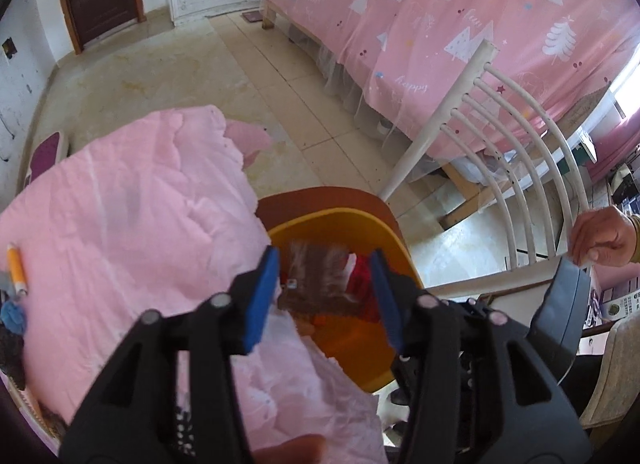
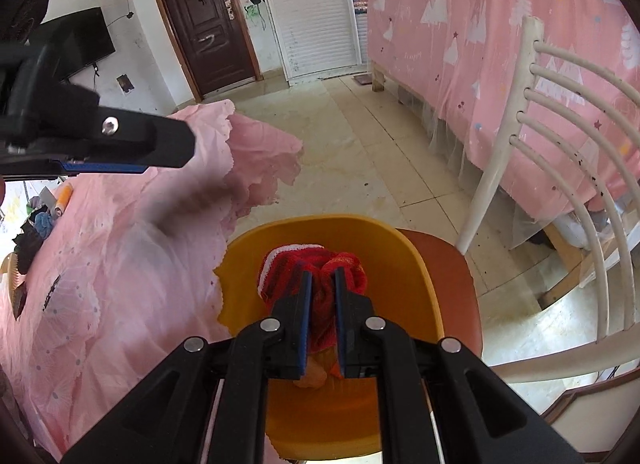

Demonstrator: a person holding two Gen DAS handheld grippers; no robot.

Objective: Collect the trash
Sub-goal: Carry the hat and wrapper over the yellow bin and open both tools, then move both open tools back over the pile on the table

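An orange bin [image 2: 404, 272] stands on a brown chair seat [image 2: 452, 260] beside the pink-clothed table [image 2: 120, 264]. My right gripper [image 2: 322, 280] is shut on a red and white knitted cloth [image 2: 296, 260] over the bin. My left gripper [image 1: 324, 260] is open above the bin [image 1: 360, 224]; a blurred brown wrapper [image 1: 316, 276] shows between its fingers, apart from them, with the red cloth [image 1: 360, 276] beside it. The left gripper also shows in the right wrist view [image 2: 132, 166], high above the table.
A white chair back [image 2: 560, 136] curves to the right of the bin. A bed with a pink patterned cover [image 2: 500, 24] stands beyond. An orange tube [image 2: 64, 198] and dark items [image 2: 36, 232] lie at the table's far left. Tiled floor [image 2: 380, 152] lies ahead.
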